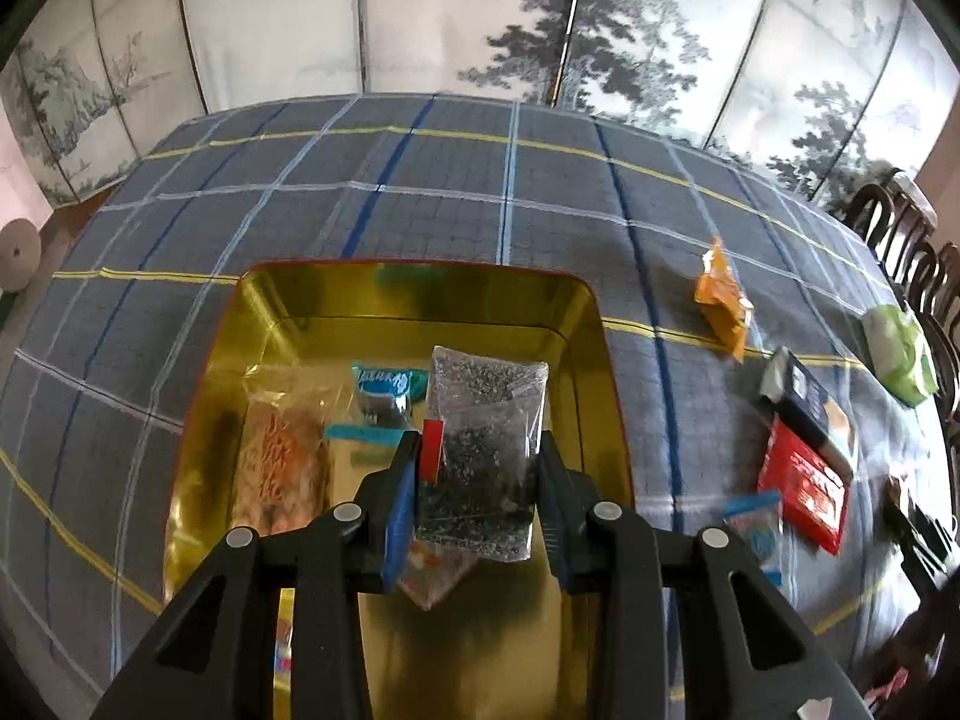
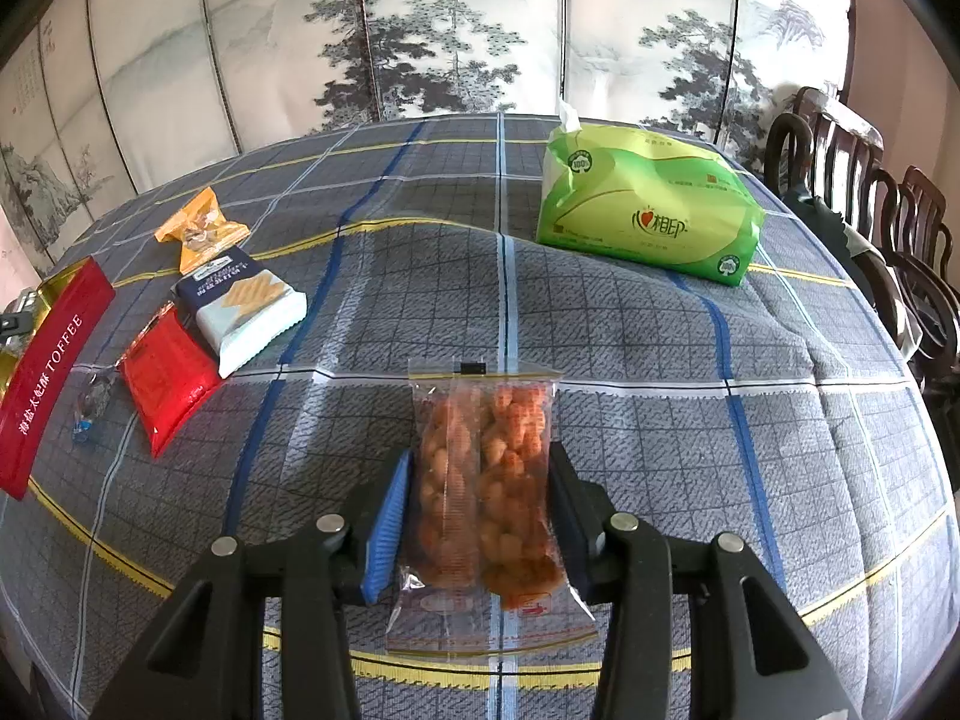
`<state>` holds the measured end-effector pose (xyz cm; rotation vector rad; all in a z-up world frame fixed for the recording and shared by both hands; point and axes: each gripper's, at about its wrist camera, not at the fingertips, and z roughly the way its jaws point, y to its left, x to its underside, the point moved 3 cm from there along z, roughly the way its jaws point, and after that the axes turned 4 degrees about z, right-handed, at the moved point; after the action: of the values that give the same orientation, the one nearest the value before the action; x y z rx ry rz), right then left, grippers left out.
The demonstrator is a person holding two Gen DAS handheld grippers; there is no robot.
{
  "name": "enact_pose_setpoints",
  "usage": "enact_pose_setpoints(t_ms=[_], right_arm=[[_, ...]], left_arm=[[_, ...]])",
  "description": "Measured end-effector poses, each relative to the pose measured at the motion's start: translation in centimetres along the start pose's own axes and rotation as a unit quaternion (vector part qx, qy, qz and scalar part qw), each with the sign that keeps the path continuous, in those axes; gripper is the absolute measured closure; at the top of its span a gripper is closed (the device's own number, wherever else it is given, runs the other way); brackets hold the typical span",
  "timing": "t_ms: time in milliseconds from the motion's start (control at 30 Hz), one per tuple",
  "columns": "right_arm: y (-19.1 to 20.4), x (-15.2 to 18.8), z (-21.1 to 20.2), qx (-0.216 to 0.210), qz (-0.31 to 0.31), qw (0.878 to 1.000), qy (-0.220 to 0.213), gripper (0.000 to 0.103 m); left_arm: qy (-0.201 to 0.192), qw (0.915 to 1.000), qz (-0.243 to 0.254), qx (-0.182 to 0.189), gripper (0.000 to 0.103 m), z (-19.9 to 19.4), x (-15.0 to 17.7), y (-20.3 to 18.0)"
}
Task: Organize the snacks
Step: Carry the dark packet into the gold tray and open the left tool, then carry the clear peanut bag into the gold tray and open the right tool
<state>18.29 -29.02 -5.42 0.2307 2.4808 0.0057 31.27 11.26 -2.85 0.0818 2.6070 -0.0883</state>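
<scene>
Plaid cloth [image 2: 600, 324] covers the table. Over the gold tin [image 1: 210, 372], the left gripper [image 1: 477, 468] pinches a clear bag of dark bits [image 1: 480, 450] above packets already inside. Nearby, the right gripper [image 2: 480, 492] clamps a peanut bag [image 2: 486, 480], with red [image 2: 162, 378], blue-white [image 2: 246, 312] and orange [image 2: 201, 228] packets lying leftward and a green tissue pack [image 2: 648, 210] beyond.

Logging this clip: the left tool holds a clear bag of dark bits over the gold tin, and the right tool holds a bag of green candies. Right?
Not quite. In the right wrist view the right tool holds a clear bag of orange-brown snacks, not green candies. The rest stands.
</scene>
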Motion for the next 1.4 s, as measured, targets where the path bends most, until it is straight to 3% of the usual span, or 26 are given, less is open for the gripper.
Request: enact_pose_setpoints(t_ms=[600,733,1033,1133,1167,1400], right_arm=[[0.4,0.0,0.1,0.002,-0.005,1.000,0.001,0.055],[0.4,0.0,0.1,0.002,-0.005,1.000,0.001,0.055],[0.4,0.0,0.1,0.001,-0.005,1.000,0.001,0.055],[0.4,0.0,0.1,0.001,-0.004,1.000,0.000,0.055],[0.4,0.0,0.1,0.001,-0.004,1.000,0.000,0.056],[0.0,0.0,-0.1,-0.002,0.002,1.000,-0.003,0.062]], left_arm=[[0.022,0.9996,0.010,-0.016,0.071,3.4,-1.5,-0.6],[0.010,0.9994,0.016,-0.029,0.070,3.1,-1.6,-0.7],[-0.034,0.9962,0.038,-0.070,0.044,-0.5,-0.8,-1.3],[-0.059,0.9942,0.047,-0.076,0.036,-3.0,0.6,-1.9],[-0.067,0.9933,0.049,-0.081,0.029,-4.0,1.3,-2.1],[-0.108,0.9881,0.059,-0.091,0.017,-9.3,5.6,-3.3]])
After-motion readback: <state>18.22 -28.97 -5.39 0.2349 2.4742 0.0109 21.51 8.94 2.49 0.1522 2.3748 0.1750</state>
